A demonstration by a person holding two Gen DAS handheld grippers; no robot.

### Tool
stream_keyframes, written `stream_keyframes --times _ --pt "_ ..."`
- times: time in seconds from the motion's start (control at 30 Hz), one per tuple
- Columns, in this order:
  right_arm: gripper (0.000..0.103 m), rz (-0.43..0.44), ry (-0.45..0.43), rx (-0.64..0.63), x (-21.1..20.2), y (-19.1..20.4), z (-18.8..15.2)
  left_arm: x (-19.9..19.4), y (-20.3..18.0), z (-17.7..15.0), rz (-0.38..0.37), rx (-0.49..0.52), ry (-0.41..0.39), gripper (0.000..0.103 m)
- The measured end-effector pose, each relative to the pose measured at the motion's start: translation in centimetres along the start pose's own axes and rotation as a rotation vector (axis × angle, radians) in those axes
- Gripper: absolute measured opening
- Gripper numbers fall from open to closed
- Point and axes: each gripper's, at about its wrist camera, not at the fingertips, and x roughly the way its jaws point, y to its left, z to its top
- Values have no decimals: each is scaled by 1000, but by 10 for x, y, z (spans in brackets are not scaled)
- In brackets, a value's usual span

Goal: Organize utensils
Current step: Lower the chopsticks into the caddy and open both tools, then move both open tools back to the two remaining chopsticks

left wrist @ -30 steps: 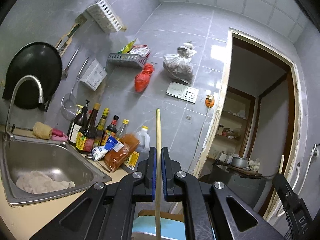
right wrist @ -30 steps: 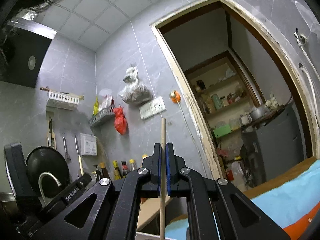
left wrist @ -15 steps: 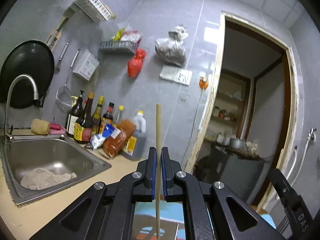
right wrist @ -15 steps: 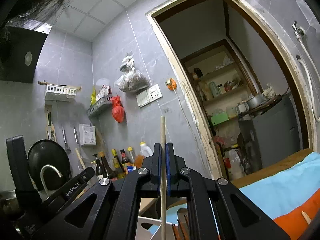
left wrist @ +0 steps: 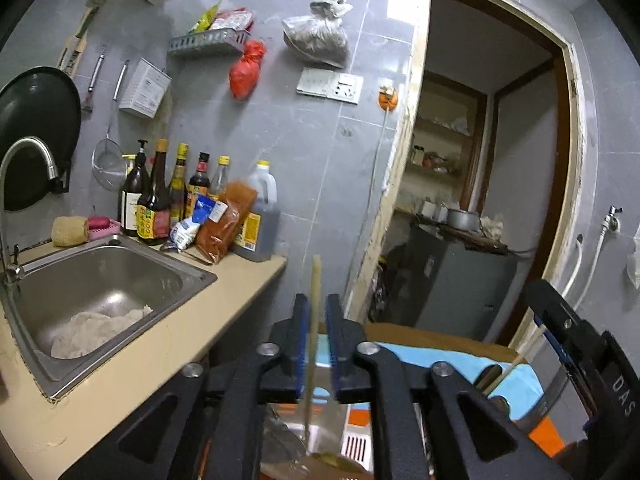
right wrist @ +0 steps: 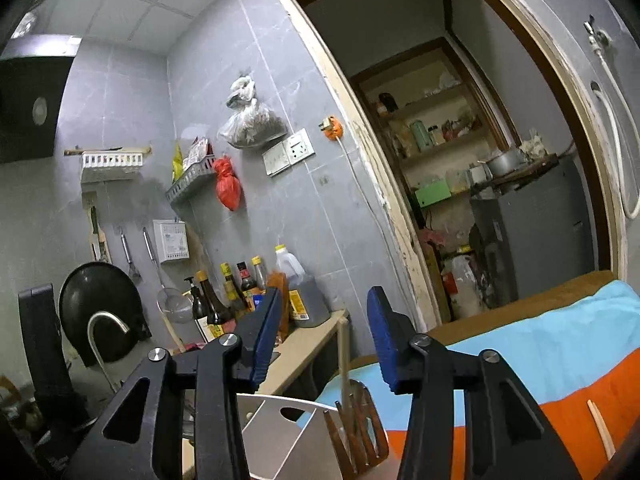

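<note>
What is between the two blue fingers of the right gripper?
In the right wrist view, a pale chopstick stands in the gap of the right gripper, touching neither pad; its jaws have just been opening.

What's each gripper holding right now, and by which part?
Nothing gripped. The right gripper has just opened wide; its chopstick stands free in the white holder. The left gripper has just parted; its chopstick sits loose between the pads.
</note>
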Motion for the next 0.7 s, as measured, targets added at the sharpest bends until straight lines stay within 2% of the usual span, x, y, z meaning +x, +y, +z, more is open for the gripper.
stream_keyframes --times 0.07,0.1,0.23,0.37,0.47,0.53,0.7 --pt "40 1 19 -7 -3 -2 6 -4 -1 1 -9 -13 4 61" --pt "42 2 25 -9 -4 -1 8 -8 -2 3 0 -27 -8 64" --pt "58 -7 40 -5 -16 -6 22 -14 -5 7 5 -37 7 65" --pt "68 -5 54 6 -33 -14 37 -27 -12 11 5 -36 12 79" --pt "80 -21 63 7 -48 -22 47 -38 -22 13 -4 -14 18 92" --pt "90 -40 80 1 -57 -29 53 -46 -30 14 -4 1 20 95" --pt "93 -102 119 -29 -86 -55 67 -71 -52 2 -14 37 32 102"
